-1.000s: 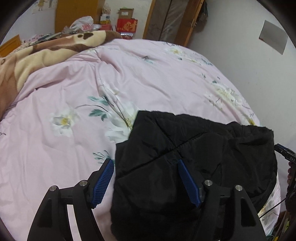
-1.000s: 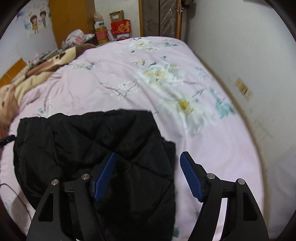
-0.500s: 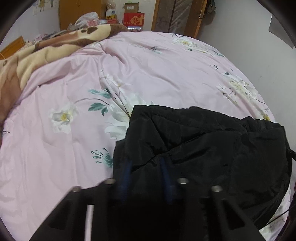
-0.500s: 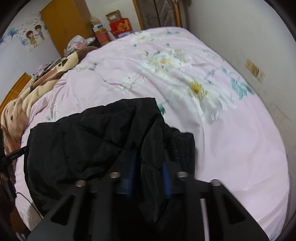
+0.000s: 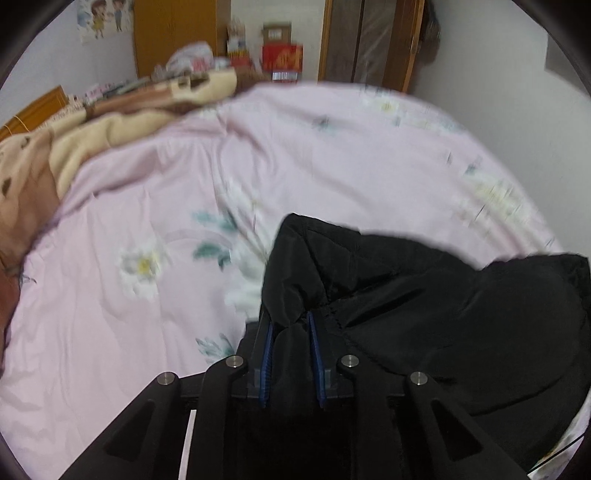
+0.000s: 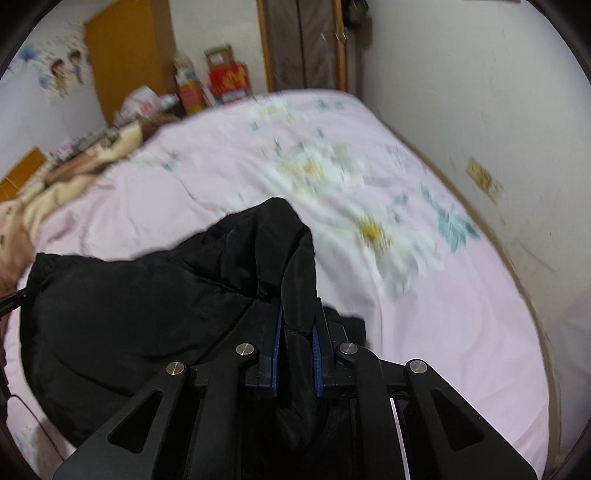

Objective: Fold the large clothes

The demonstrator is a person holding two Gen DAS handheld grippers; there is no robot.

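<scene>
A black quilted jacket (image 5: 443,314) lies on the near part of a pink flowered quilt (image 5: 332,155). My left gripper (image 5: 290,321) is shut on a pinched fold at the jacket's left corner, which rises in a peak above the blue pads (image 5: 266,354). In the right wrist view the same jacket (image 6: 147,295) spreads to the left. My right gripper (image 6: 298,314) has its jaws closing on a fold at the jacket's right corner, with the fabric pressed between the blue pads (image 6: 276,347). Both corners stand lifted off the quilt.
A beige and brown blanket (image 5: 92,136) is bunched along the bed's far left. Red boxes (image 5: 282,61) and clutter sit beyond the bed's head, by an orange wardrobe (image 5: 177,33). A white wall (image 6: 498,110) runs along the bed's right side.
Both grippers went from wide open over the jacket to shut on its fabric. Each pinched corner has come up off the quilt into a peak.
</scene>
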